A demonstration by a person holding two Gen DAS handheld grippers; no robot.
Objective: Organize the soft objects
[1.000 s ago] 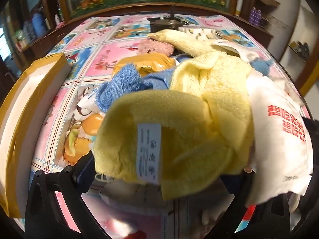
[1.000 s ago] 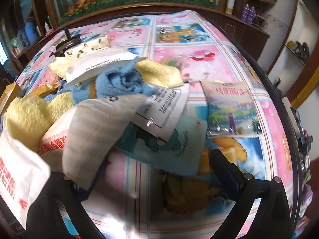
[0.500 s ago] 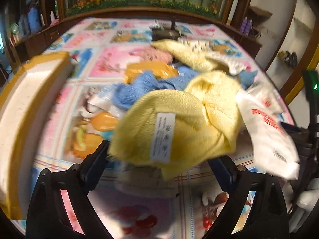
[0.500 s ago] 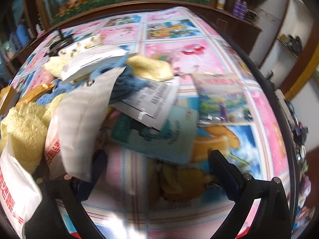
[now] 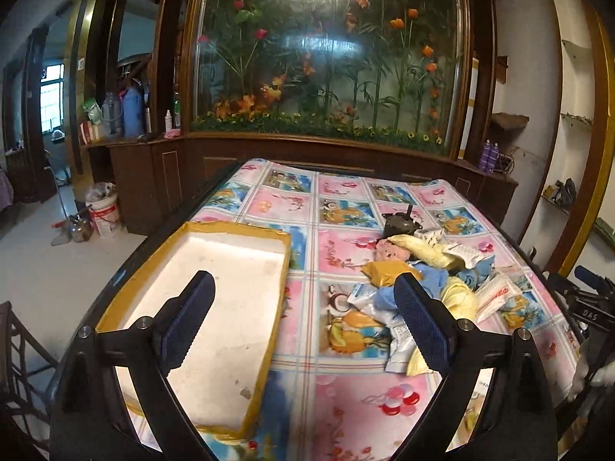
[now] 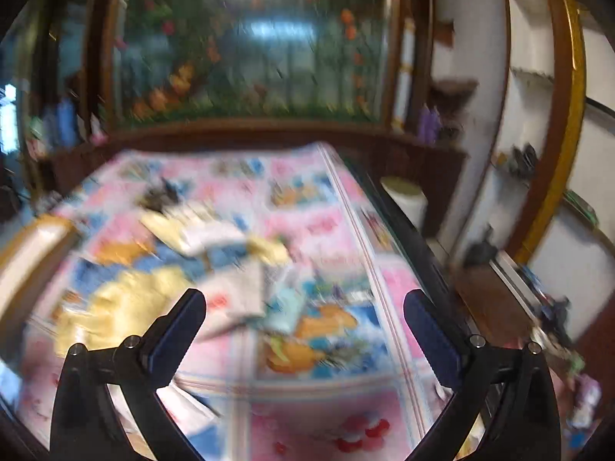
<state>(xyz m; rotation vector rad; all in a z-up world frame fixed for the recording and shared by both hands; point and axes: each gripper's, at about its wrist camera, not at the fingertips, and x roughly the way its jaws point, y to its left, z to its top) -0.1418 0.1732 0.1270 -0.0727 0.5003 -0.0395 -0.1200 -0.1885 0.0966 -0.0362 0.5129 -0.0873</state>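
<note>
**Entry: heap of soft goods, unsorted; both tools empty**

Item: mixed pile [image 5: 430,276] of towels and pouches, right of centre on the table. Contents: yellow towel [image 5: 459,296] at the near side, blue cloth [image 5: 467,277] above it, pale yellow cloth [image 5: 424,249] toward the far end, pink plush piece [image 5: 388,249], mustard packet [image 5: 386,271], white sachets [image 5: 496,296] at the right edge. Pieces overlap; some lie beneath others.

Receptacle: shallow white tray with yellow rim [image 5: 278,292], left of the pile, apart from it, nothing inside.

Tools: left gripper [image 5: 303,307] jaws wide apart, nothing between them, hanging over the gap between tray and pile. Right gripper [image 6: 303,317] likewise spread wide and empty; its view is blurred, the pile [image 6: 161,269] lying to its left.

Surface: cartoon-print tablecloth [image 5: 346,246].

Handling note (judgement): take one top-lying piece at a time, probably the yellow towel nearest the left tool; pinch a thick fold, not a loose edge, so neighbours do not drag along. Lift clear before crossing to the tray.
</note>
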